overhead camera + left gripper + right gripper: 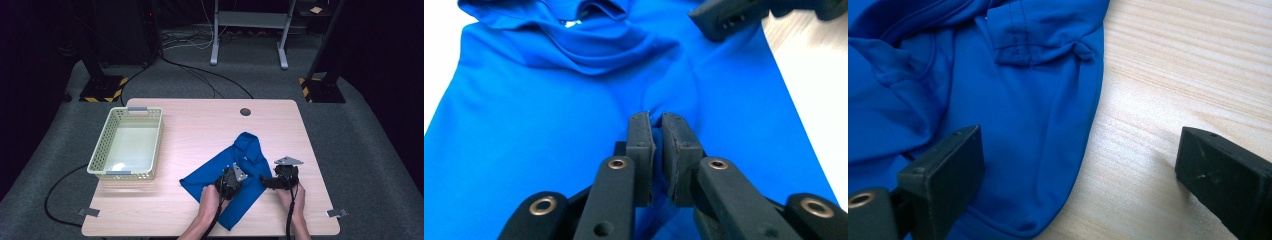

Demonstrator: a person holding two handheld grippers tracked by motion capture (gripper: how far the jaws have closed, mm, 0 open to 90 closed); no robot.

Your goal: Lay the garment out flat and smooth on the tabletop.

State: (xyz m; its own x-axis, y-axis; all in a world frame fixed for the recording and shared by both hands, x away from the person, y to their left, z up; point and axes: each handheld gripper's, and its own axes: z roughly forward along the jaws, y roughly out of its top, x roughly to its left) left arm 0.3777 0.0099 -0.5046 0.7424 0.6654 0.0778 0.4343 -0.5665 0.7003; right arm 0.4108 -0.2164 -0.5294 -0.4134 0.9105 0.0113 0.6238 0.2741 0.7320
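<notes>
Pinching a fold of the blue shirt (574,100), the left gripper (656,122) clamps tight; the right gripper (1078,165) gapes wide, straddling the hem over bare table (1173,75).

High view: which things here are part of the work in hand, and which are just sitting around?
In the job:
- blue shirt, spread on the table
- left gripper, pinching a fold of the shirt
- right gripper, open across the shirt's edge

Lying about:
- basket, untouched at the table's left
- frame and cables on the floor behind
</notes>
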